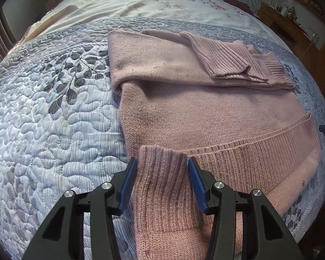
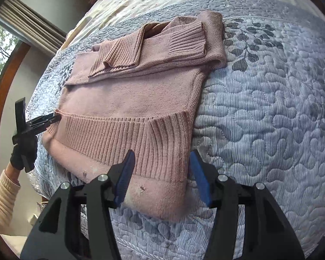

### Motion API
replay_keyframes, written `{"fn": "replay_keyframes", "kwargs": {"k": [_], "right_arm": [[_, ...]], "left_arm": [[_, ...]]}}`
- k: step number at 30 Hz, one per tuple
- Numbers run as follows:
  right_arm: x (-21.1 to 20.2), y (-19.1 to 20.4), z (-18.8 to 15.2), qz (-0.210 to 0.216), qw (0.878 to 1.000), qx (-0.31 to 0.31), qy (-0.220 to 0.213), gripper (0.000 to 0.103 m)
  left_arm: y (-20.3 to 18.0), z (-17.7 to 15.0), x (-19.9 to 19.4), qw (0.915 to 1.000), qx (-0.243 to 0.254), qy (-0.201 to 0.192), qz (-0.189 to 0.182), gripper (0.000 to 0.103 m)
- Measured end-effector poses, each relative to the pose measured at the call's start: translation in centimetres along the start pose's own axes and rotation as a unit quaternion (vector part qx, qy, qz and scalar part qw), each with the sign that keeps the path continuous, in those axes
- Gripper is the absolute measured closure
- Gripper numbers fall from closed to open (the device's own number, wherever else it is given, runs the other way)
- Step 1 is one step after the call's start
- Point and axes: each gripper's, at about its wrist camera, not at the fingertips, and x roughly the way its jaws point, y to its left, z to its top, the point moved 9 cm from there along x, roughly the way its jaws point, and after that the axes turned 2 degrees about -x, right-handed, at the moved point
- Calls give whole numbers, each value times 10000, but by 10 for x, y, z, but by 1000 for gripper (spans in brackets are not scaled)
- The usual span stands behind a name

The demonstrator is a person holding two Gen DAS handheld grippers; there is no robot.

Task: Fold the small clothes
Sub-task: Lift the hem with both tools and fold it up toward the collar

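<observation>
Pink sweater (image 1: 195,99) lies flat on the quilt (image 1: 54,130), sleeves (image 1: 223,58) crossed over the chest so the bundle stays narrow. The ribbed hem (image 2: 119,134) is turned up over the body. We note the left gripper (image 1: 162,166) open, jaws straddling one hem corner without pinching; the right gripper (image 2: 160,162) is likewise open around the opposite corner. We judge the two-corner placement is meant to keep the edge straight for the next fold

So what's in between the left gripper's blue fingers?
A ribbed edge of the pink sweater lies between the open left gripper's fingers, seen in the left wrist view.
</observation>
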Motion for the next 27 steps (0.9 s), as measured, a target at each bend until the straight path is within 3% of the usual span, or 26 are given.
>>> {"fn": "replay_keyframes", "kwargs": {"k": [3, 4, 5, 7, 8, 9, 12, 18, 22, 25, 27], "right_arm": [[11, 4, 9, -172, 9998, -129, 26, 50], [15, 5, 13, -247, 9995, -176, 33, 50], [18, 4, 16, -366, 9991, -223, 36, 50], [26, 2, 20, -625, 9974, -354, 80, 50], [29, 0, 21, -719, 9965, -406, 114, 53], [32, 2, 20, -694, 9964, -459, 136, 67], [35, 12, 17, -507, 9965, -643, 147, 90], [35, 13, 11, -511, 9967, -609, 150, 88], [38, 12, 12, -441, 9972, -574, 208, 84], [42, 12, 12, -483, 9969, -555, 262, 94], [37, 11, 12, -438, 9976, -503, 206, 95]], "left_arm": [[-6, 0, 1, 9999, -44, -9, -142, 59], [-7, 0, 2, 9999, -35, -1, -133, 64], [-9, 0, 2, 9999, -25, -12, -132, 78], [-11, 1, 0, 9999, -16, -102, -107, 84], [-12, 1, -1, 9998, -12, -147, -121, 88], [-13, 1, -3, 9997, -17, -180, -133, 89], [-15, 0, -5, 9995, -15, -209, -242, 89], [-5, -1, 6, 9990, -349, -72, -268, 77], [-1, -1, 10, 9969, -657, -35, -434, 76], [1, -1, 8, 9961, -767, -66, -437, 82], [-1, -1, 3, 9958, -789, -117, -458, 92]]}}
